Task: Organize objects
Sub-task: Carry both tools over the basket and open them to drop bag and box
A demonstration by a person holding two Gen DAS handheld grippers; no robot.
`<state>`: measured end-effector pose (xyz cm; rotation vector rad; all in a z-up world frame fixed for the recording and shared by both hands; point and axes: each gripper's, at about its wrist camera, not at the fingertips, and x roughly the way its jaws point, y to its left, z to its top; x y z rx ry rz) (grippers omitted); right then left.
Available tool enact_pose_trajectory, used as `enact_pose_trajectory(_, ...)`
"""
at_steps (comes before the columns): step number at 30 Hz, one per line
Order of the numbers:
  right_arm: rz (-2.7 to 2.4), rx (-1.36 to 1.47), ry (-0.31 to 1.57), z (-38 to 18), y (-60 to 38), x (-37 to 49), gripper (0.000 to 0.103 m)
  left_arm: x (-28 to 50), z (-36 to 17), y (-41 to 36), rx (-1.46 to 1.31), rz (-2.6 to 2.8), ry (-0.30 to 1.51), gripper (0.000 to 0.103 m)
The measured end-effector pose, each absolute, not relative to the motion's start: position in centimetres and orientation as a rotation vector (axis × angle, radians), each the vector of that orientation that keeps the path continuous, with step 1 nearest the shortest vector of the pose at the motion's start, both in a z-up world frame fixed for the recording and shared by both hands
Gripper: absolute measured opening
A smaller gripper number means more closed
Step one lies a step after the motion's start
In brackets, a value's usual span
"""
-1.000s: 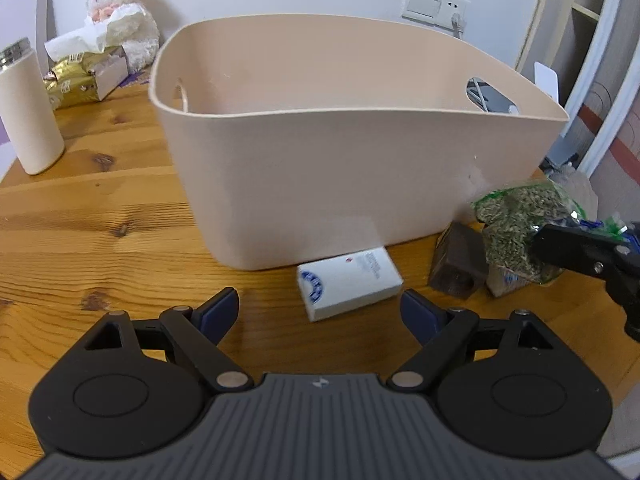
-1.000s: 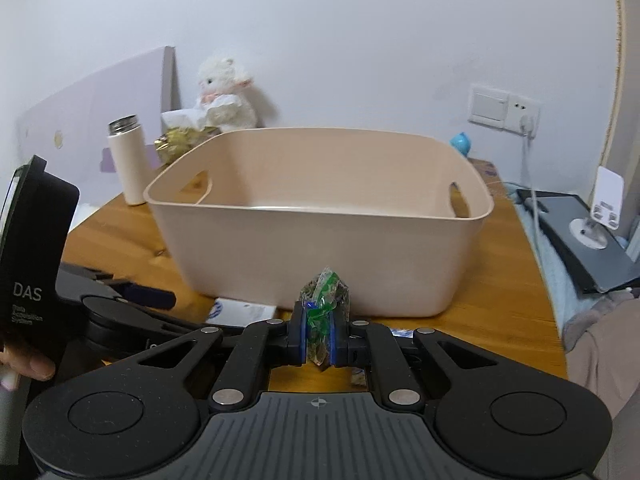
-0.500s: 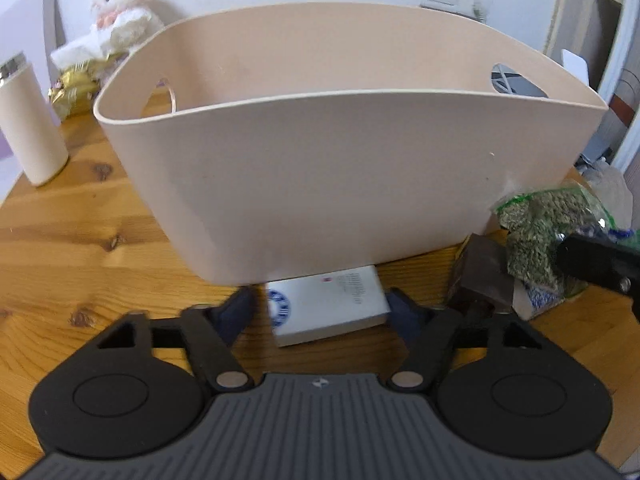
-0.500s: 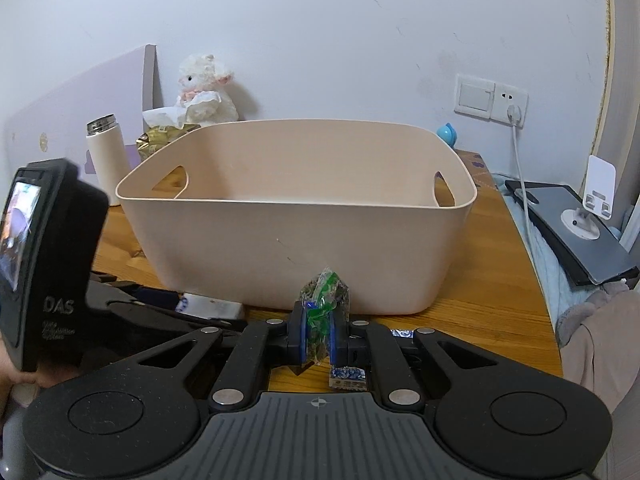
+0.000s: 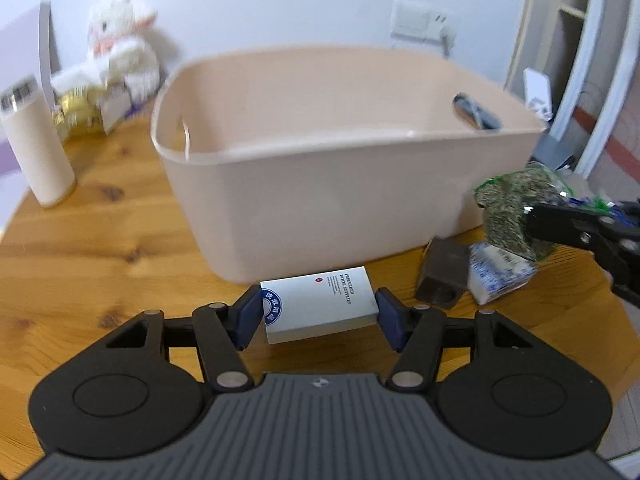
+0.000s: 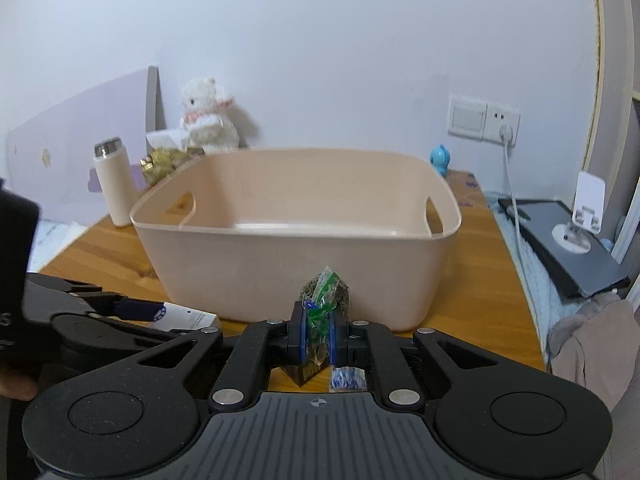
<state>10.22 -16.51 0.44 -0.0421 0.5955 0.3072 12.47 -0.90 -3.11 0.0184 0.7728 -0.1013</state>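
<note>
A white box (image 5: 318,308) with a blue round logo sits between the fingers of my left gripper (image 5: 319,318), and both blue pads touch its ends. It is just in front of the beige bin (image 5: 360,200). The box (image 6: 184,318) also shows at the left of the right wrist view. My right gripper (image 6: 319,336) is shut on a green bag of dried herbs (image 6: 326,296), held above the table before the bin (image 6: 296,272). The bag (image 5: 516,212) hangs at the right of the left wrist view. Under it lie a brown block (image 5: 442,276) and a blue-white packet (image 5: 500,276).
A cream thermos (image 5: 34,148), a white plush toy (image 5: 120,52) and gold packets (image 5: 76,116) stand at the back left of the wooden table (image 5: 100,240). A wall socket with a cable (image 6: 502,128) and a dark tablet (image 6: 560,240) are on the right.
My left gripper moved forward around the white box and closed its fingers onto it. My right gripper rose a little, still holding the green bag.
</note>
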Motion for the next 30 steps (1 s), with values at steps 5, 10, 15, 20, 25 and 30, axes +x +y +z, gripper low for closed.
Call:
enact_pose_trajectory(5, 0.3, -0.038, 0.525, 2.7, -16.5, 9.2, 0.01, 10.8, 0.0, 0.0, 0.006, -0.107, 0.685, 0.062)
enact_pose_trajectory(10, 0.295, -0.035, 0.458, 4.9, -16.6, 8.8, 0.01, 10.5, 3.4, 0.3, 0.015, -0.102, 0.588, 0.062)
enact_pose_trajectory(15, 0.284, -0.017, 0.422, 6.4, -16.6, 9.6, 0.01, 11.1, 5.9, 0.1, 0.034, -0.084, 0.527, 0.062)
enact_pose_trajectory(20, 0.279, 0.0, 0.409, 7.3, -16.4, 11.2, 0.01, 13.1, 7.0, -0.3, 0.055, -0.057, 0.491, 0.062)
enact_pose_trajectory(25, 0.262, 0.016, 0.417, 7.3, -16.6, 14.0, 0.01, 16.5, 6.7, -0.4, 0.063, -0.02, 0.506, 0.062)
enact_pose_trajectory(30, 0.237, -0.005, 0.461, 6.0, -16.3, 16.7, 0.01, 19.7, 4.9, -0.4, 0.048, 0.008, 0.564, 0.062)
